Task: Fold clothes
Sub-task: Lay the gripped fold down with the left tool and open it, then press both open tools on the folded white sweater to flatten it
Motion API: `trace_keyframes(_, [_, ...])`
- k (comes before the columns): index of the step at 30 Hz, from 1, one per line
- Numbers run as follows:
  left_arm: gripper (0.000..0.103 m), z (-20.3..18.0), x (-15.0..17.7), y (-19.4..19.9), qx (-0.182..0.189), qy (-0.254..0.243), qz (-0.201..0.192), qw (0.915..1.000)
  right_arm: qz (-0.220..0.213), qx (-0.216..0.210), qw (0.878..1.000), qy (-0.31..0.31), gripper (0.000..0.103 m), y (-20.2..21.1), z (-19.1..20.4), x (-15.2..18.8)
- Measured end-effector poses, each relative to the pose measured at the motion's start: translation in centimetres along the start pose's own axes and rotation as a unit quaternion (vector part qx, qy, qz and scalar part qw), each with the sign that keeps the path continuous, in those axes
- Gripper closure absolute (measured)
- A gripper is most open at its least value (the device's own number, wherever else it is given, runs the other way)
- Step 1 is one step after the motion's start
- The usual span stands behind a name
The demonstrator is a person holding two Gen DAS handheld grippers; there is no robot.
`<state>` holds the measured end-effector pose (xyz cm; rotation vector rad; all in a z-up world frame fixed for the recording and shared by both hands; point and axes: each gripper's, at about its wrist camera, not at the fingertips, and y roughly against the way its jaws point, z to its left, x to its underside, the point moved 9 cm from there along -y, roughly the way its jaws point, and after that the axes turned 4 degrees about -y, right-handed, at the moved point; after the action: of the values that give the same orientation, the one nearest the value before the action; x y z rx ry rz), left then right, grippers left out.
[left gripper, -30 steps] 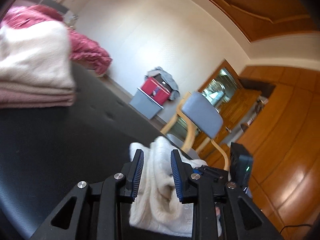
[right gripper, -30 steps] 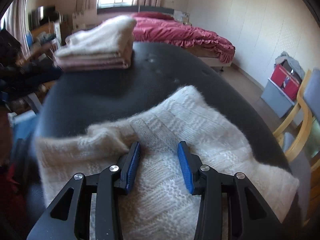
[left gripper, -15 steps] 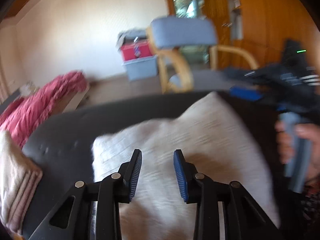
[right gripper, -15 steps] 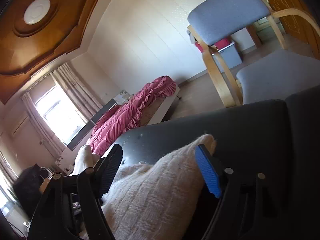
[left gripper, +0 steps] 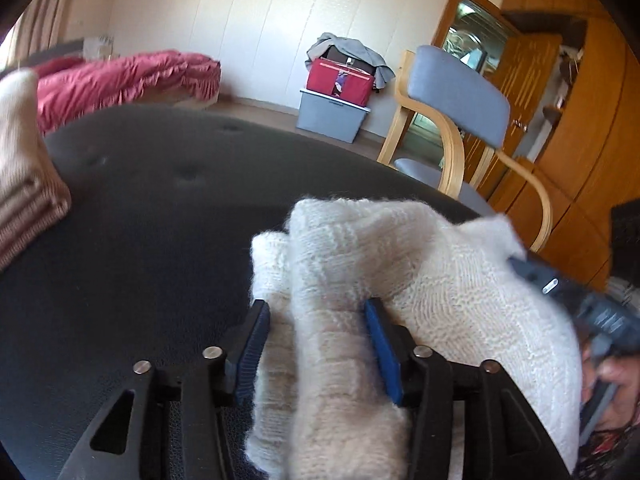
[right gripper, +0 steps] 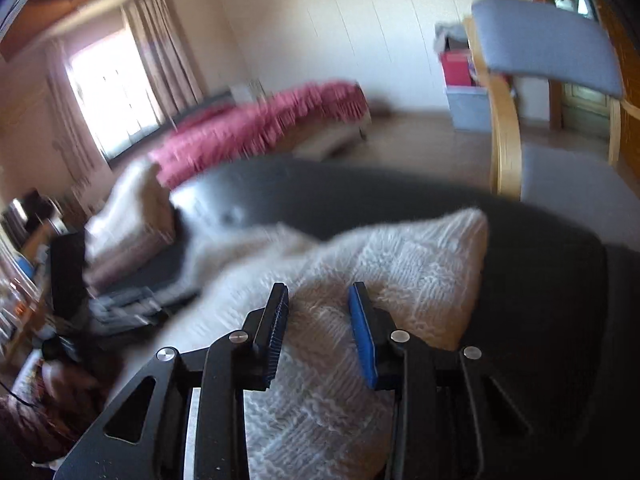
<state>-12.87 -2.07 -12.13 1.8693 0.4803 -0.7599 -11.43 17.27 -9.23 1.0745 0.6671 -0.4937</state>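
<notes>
The white sweater (left gripper: 440, 280) lies on the dark surface (left gripper: 140, 240), at its near edge toward 5 o'clock in the left wrist view, and it is bunched up, not flat. Half a second ago the left gripper (left gripper: 316, 308) hovered over the cloth with nothing between its jaws. Now a thick roll of the knit fills the gap between them, so I judge that its jaws are closed on the sweater. The right gripper (right gripper: 318, 296) has changed too: half a second ago its jaws stood wide apart around a hump of the cloth, and now they stand closer together, low over the knit. The cloth passes between them, but the view is blurred, and I cannot tell if they really pinch it or only rest on it. In the right wrist view one corner of the sweater points toward 2 o'clock, and the rest spreads away toward 9 o'clock. A pile (left gripper: 24, 184) of folded clothes sits at 9 o'clock on the surface, well apart from the sweater, and a chair (left gripper: 460, 92) stands behind the surface at 2 o'clock. For the task this means, in my judgement, that a fold is in hand, with one part of the sweater gathered so it can be carried over the rest. The sweater is not yet a neat package like those in the pile.
</notes>
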Motion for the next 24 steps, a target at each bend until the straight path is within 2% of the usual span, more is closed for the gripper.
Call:
trace_keyframes(4, [0.039, 0.8, 0.8, 0.0, 0.043, 0.052, 0.011, 0.9977, 0.006, 0.016, 1.000, 0.005, 0.069, -1.7, -0.7, -0.4])
trace_keyframes(7, [0.044, 1.0, 0.9, 1.2, 0.066, 0.101, 0.031, 0.9922, -0.005, 0.022, 1.000, 0.008, 0.069, -1.1, -0.9, -0.4])
trace_keyframes(8, [0.049, 0.8, 0.3, 2.1, 0.065, 0.107, 0.023, 0.9918, -0.006, 0.020, 1.000, 0.005, 0.069, -0.9, -1.0, -0.4])
trace_keyframes(10, [0.050, -0.4, -1.6, 4.6, 0.043, 0.087, -0.015, 0.9952, -0.010, 0.016, 1.000, 0.000, 0.069, -0.7, -1.3, -0.4])
trace_keyframes(12, [0.049, -3.4, -3.4, 6.2, 0.021, 0.014, -0.038, 0.9990, -0.011, 0.016, 1.000, 0.000, 0.069, -0.5, -1.3, -0.5])
trace_keyframes(14, [0.049, -7.0, -4.3, 5.5, 0.004, -0.071, -0.023, 0.9972, -0.013, 0.017, 1.000, 0.001, 0.069, -0.3, -1.2, -0.5])
trace_keyframes(16, [0.049, -9.4, -4.6, 3.4, -0.001, -0.117, 0.007, 0.9930, -0.016, 0.016, 1.000, 0.001, 0.067, -0.2, -1.1, -0.6])
trace_keyframes(18, [0.049, -9.9, -4.1, 0.0, -0.020, -0.133, 0.063, 0.9889, -0.020, 0.012, 1.000, -0.002, 0.067, -0.1, -1.2, -0.7])
trace_keyframes(19, [0.049, -9.1, -4.0, -0.8, -0.033, -0.131, 0.068, 0.9886, -0.021, 0.008, 1.000, -0.006, 0.067, -0.1, -1.2, -0.8])
trace_keyframes(22, [0.049, -6.7, -3.6, -2.9, -0.070, -0.121, 0.070, 0.9877, -0.022, -0.003, 1.000, -0.018, 0.067, 0.0, -1.6, -1.0])
trace_keyframes(23, [0.049, -5.8, -3.4, -3.2, -0.085, -0.121, 0.054, 0.9875, -0.021, -0.007, 1.000, -0.021, 0.067, 0.0, -1.6, -1.1])
trace_keyframes(24, [0.048, -5.4, -3.0, -3.3, -0.076, -0.113, 0.042, 0.9897, -0.020, -0.010, 1.000, -0.021, 0.067, -0.1, -1.5, -1.1])
